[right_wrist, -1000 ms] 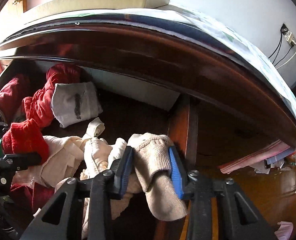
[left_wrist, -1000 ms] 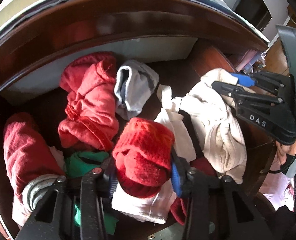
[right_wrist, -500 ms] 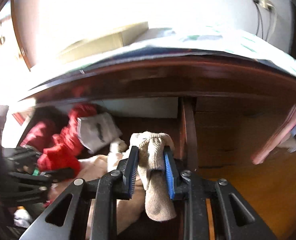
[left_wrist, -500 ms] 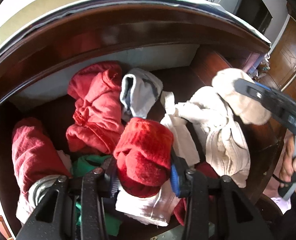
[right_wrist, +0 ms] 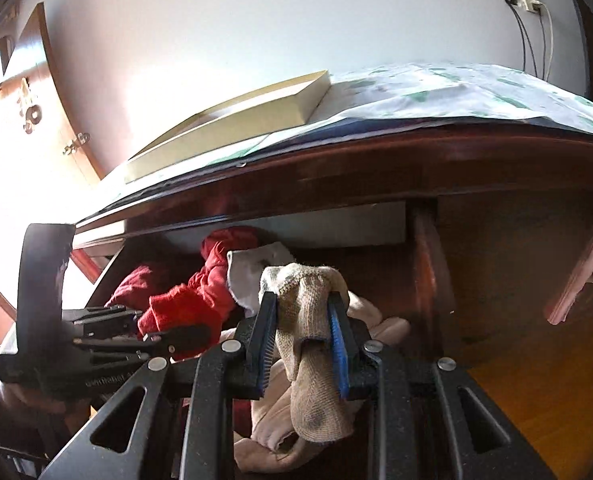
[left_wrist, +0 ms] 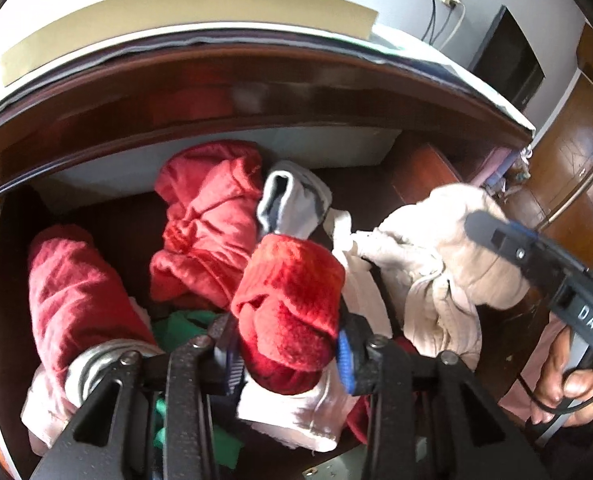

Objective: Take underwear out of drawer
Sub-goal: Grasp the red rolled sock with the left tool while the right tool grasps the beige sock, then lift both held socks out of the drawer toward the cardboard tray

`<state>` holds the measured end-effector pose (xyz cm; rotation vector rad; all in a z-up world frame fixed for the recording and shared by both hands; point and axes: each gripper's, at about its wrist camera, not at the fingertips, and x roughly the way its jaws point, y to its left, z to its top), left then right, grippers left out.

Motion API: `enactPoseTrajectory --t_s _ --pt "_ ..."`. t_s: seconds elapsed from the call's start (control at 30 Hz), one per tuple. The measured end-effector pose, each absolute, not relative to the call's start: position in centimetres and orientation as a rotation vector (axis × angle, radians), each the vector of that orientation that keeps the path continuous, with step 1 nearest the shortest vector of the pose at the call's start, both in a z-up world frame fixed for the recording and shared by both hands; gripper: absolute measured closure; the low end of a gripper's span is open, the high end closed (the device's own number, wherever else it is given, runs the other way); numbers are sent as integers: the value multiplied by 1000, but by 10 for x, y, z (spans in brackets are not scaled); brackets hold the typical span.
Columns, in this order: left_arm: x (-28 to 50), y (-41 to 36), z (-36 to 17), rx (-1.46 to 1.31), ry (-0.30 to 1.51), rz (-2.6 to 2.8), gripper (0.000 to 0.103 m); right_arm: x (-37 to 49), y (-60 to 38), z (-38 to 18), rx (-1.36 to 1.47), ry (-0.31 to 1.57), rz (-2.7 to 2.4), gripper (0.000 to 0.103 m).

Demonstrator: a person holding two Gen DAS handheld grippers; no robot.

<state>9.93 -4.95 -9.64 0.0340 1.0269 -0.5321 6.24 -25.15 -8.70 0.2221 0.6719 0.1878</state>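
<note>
Since a second ago my right gripper [right_wrist: 302, 336] has risen, lifting the beige knit piece [right_wrist: 312, 364] above the drawer [left_wrist: 420, 176]; it's pinched mid-length, long axis vertical, loose end hanging down. My left gripper [left_wrist: 286, 350] stays clamped on the red knit roll [left_wrist: 290, 304], upright over the pile. Open room lies right of the drawer's side wall; the desktop edge [right_wrist: 376, 152] overhangs behind.

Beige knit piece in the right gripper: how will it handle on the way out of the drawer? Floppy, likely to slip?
Likely floppy: the beige knit piece droops limp below the right gripper. Probably light, since the pinched fold holds it without visible strain. Slip seems unlikely given the coarse knit, but its hanging end may snag the cream garment beneath it.
</note>
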Motion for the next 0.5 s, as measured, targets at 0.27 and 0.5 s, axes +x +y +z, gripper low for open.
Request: enactPoseTrajectory --t_s 0.27,0.5 --pt "95 -40 -95 3 1017 -519 67 65 -244 -98 229 702 190 76" --pt "92 -37 -82 17 953 -490 67 61 -246 -88 300 674 247 76"
